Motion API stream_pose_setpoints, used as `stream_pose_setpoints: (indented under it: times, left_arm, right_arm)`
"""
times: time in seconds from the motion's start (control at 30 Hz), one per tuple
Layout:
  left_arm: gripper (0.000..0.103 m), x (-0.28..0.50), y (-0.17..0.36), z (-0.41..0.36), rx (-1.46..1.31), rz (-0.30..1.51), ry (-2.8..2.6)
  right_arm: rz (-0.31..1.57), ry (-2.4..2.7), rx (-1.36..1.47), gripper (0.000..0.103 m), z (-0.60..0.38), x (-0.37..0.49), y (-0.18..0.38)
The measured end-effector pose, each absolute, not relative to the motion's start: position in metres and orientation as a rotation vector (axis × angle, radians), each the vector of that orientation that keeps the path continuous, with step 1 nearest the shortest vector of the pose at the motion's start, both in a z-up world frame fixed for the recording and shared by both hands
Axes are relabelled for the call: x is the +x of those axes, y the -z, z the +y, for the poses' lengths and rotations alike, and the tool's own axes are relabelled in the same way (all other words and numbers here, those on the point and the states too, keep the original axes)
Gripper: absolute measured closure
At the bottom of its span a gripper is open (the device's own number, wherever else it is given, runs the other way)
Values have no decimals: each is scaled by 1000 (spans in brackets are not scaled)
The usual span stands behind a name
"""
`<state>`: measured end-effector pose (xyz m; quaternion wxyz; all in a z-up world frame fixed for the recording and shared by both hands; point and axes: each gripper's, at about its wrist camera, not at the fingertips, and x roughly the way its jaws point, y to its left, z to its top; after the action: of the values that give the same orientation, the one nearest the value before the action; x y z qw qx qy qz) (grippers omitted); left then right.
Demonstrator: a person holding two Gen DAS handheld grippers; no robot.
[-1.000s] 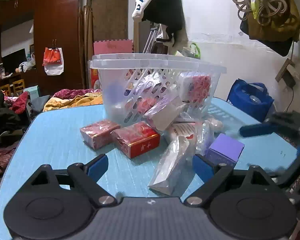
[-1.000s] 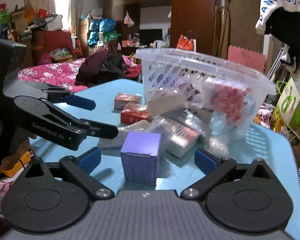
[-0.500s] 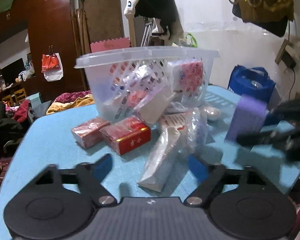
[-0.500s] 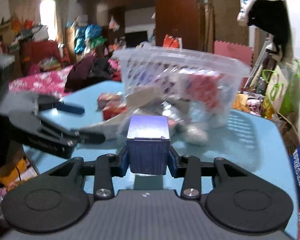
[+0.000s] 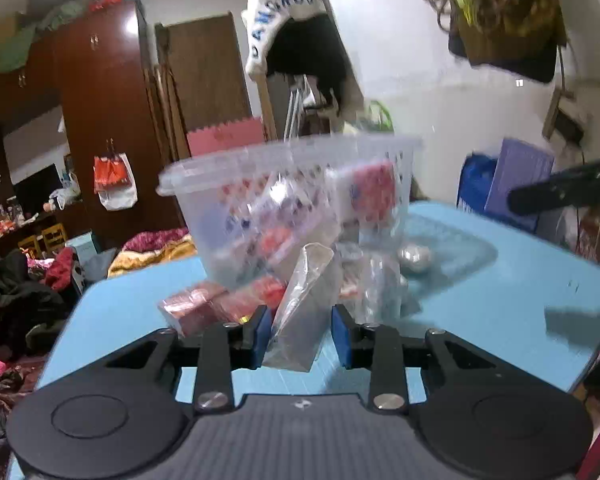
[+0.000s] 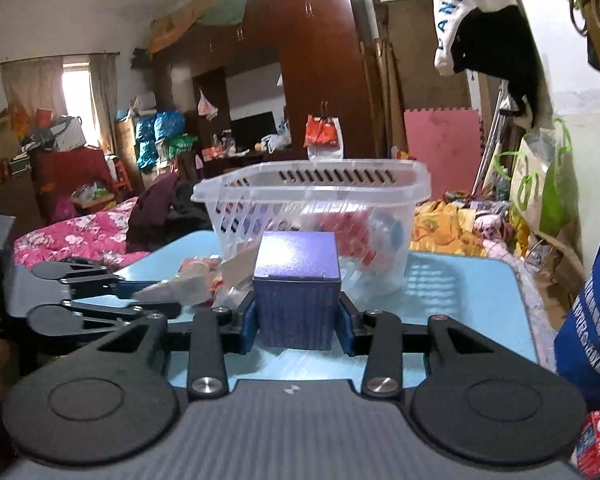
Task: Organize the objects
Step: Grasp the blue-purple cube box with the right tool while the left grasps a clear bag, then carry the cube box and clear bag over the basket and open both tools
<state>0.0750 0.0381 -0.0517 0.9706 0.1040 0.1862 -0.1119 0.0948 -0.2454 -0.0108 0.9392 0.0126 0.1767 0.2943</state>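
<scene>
My right gripper is shut on a purple box and holds it above the blue table, in front of the clear plastic basket. The box also shows at the right of the left wrist view. My left gripper is shut on a clear plastic packet, lifted off the table. Behind it lie red boxes and more clear packets against the basket, which holds several items.
The left gripper's arms show at the left of the right wrist view. A blue bag and a small red-blue carton are at the right edge. Beds and clutter surround the table.
My right gripper closed on the purple box and lifted it toward the basket. My left gripper moved forward, closed on the clear packet and raised it.
</scene>
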Motion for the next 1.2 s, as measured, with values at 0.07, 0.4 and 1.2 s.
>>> stream_pose_setpoints:
  times: [0.07,0.4,1.2]
  left_arm:
    - [66,70,44,44,181,347,233]
    - [66,69,0,65,45,200,289]
    - [14,248,-55,45,16,310,159]
  right_arm:
    - [352,-591,24,60,-245,97,8]
    - [330,-569,30,60,-240,119,-8]
    - [325,-459,-142,0,-176,248,-62]
